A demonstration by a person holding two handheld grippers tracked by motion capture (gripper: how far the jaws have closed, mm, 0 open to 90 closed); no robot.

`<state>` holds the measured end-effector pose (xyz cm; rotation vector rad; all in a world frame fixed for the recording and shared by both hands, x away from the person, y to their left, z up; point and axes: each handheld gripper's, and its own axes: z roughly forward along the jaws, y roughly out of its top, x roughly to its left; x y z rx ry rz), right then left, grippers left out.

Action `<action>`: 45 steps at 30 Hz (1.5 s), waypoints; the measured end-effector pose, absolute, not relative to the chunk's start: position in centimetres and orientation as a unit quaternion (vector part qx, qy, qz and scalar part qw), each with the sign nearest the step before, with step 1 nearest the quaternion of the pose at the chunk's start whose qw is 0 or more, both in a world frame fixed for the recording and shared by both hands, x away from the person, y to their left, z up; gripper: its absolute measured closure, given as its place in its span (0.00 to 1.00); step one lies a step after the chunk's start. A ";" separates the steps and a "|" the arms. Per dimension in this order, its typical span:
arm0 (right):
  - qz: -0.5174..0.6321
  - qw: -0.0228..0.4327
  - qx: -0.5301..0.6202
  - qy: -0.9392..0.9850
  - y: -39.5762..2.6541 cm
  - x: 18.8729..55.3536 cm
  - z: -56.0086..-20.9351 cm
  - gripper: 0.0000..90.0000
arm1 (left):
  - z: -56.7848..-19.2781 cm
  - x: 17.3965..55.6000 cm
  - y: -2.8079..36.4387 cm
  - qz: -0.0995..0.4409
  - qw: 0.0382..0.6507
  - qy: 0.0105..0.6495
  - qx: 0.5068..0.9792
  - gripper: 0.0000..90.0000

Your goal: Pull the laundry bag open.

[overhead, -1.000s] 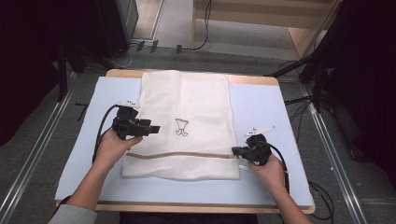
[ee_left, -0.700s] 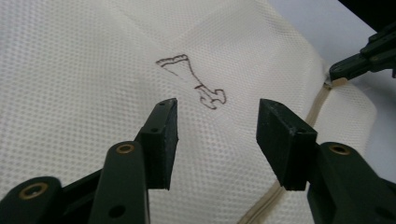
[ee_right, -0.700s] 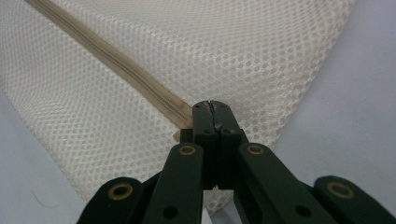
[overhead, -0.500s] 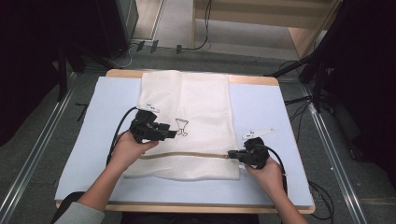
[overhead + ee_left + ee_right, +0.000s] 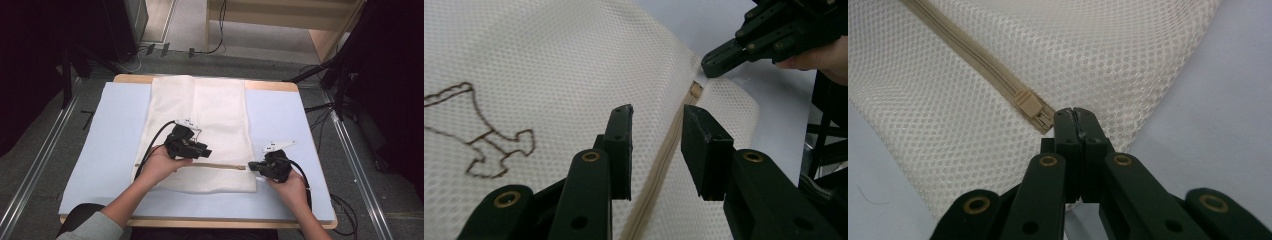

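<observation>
A white mesh bag (image 5: 215,115) lies flat on the mat, with a beige zipper (image 5: 225,165) running across its near end. My left gripper (image 5: 207,151) hovers over the bag's middle. In the left gripper view its jaws (image 5: 654,112) stand partly apart astride the zipper line (image 5: 659,165); they have just been closing and the pads do not press on it. My right gripper (image 5: 251,167) is shut on the bag at the zipper's right end, its tips (image 5: 1074,114) just beside the beige slider (image 5: 1028,105). A brown line drawing (image 5: 484,140) marks the mesh.
The bag rests on a pale blue mat (image 5: 115,130) that covers a wooden table (image 5: 200,222). Bare mat lies to the left and right of the bag. Cables and metal rails (image 5: 350,150) run along the floor around the table.
My left hand has slid rightward across the bag to the zipper's middle, and its jaws have narrowed. The right hand has stayed at the zipper's end.
</observation>
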<state>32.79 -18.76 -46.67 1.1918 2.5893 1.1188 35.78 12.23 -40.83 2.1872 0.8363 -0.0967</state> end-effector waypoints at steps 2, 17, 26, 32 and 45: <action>0.367 0.039 0.388 0.845 -18.8 32.8 -46.9 1.00 | -41.0 35.8 11.4 -0.043 0.387 0.323 0.863 0.74; 0.381 0.041 0.372 0.846 -19.0 32.8 -47.4 1.00 | -43.7 35.4 5.8 -0.067 0.359 0.310 0.878 0.76; 0.381 0.041 0.373 0.845 -19.0 32.8 -47.4 1.00 | -45.4 35.8 3.7 -0.066 0.340 0.319 0.882 0.80; 0.380 0.041 0.373 0.845 -19.0 32.8 -47.4 1.00 | -45.6 36.0 2.9 -0.070 0.339 0.317 0.883 0.81; 0.381 0.041 0.373 0.845 -19.0 32.8 -47.4 1.00 | -45.6 35.5 2.1 -0.065 0.343 0.317 0.882 0.88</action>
